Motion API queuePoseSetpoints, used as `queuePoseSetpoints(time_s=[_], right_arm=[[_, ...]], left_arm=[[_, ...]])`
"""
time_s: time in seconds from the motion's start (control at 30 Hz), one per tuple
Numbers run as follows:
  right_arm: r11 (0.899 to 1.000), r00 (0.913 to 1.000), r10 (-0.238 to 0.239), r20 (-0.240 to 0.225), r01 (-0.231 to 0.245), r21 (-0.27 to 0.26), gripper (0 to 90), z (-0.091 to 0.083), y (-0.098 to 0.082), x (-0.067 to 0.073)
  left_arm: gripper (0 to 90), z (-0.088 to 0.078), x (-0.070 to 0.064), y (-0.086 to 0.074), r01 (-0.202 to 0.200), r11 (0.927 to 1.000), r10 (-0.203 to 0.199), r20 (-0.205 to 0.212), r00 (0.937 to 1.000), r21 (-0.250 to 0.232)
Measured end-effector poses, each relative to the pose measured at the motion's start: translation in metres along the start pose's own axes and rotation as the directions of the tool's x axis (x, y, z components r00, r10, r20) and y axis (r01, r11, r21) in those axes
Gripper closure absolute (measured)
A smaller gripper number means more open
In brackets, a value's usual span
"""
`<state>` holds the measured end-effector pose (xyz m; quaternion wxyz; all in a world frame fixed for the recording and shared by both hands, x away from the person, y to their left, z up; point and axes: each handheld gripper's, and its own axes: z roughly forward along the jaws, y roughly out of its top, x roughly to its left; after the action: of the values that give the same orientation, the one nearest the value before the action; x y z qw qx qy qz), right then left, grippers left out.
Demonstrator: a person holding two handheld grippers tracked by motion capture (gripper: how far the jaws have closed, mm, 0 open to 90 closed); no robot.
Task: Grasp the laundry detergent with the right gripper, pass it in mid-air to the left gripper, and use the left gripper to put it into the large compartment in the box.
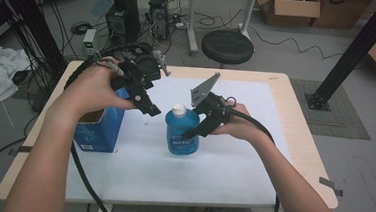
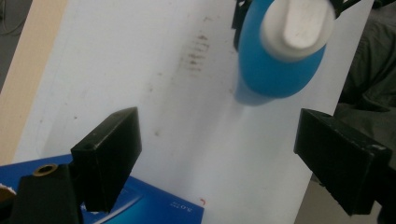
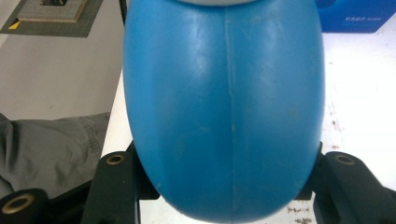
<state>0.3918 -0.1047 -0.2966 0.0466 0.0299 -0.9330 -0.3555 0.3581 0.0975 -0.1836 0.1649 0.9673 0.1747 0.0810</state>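
Holding: the right gripper (image 1: 194, 131) is clamping the bottle (image 1: 181, 130) low on its body, a jaw pressing each flank, as the right gripper view is showing.
Bottle: it is standing upright on the white mat (image 1: 221, 168), between the two grippers, its cap (image 1: 178, 109) pointing up.
Left gripper: the left gripper (image 1: 150, 111) is hovering above and just beside the cap, jaws spread wide and gripping nothing; in its own view the cap (image 2: 299, 23) is lying ahead of the jaws, not between them.
Step, as I judge it: the left gripper is lining up on the cap while the right is steadying the body.
Doing it well: I am thinking the left jaws should be centring over the cap before closing, the right keeping its squeeze firm but not crushing the soft-looking plastic.
Box: the blue box (image 1: 96, 129) is sitting under the left hand (image 1: 94, 87), behind the left jaws, well clear of the bottle.
Hidden: the label is too small to read; the bottle's base is being cut off in the right gripper view; whether the cap is screwed tight I cannot tell.
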Motion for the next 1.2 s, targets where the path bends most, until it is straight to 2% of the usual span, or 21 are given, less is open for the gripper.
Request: queuePoseSetpoints(time_s=[0.17, 0.7, 1.2], right_arm=[[1.0, 1.0, -0.003, -0.005, 0.003, 0.002, 44.9, 0.0, 0.006, -0.002], [1.0, 0.9996, -0.02, -0.018, 0.02, 0.001, 44.8, -0.001, 0.024, -0.001], [0.999, 0.9991, -0.039, -0.017, 0.039, -0.003, 44.8, -0.007, 0.028, 0.002]], left_arm=[[15.6, -0.001, -0.004, 0.006, -0.02, 0.9998, 0.02, 0.008, 0.9998, 0.0], [15.6, 0.012, -0.021, 0.027, -0.094, 0.9949, 0.093, 0.041, 0.9948, 0.036], [15.7, 0.026, -0.026, 0.035, -0.117, 0.9908, 0.114, 0.042, 0.9926, 0.068]])
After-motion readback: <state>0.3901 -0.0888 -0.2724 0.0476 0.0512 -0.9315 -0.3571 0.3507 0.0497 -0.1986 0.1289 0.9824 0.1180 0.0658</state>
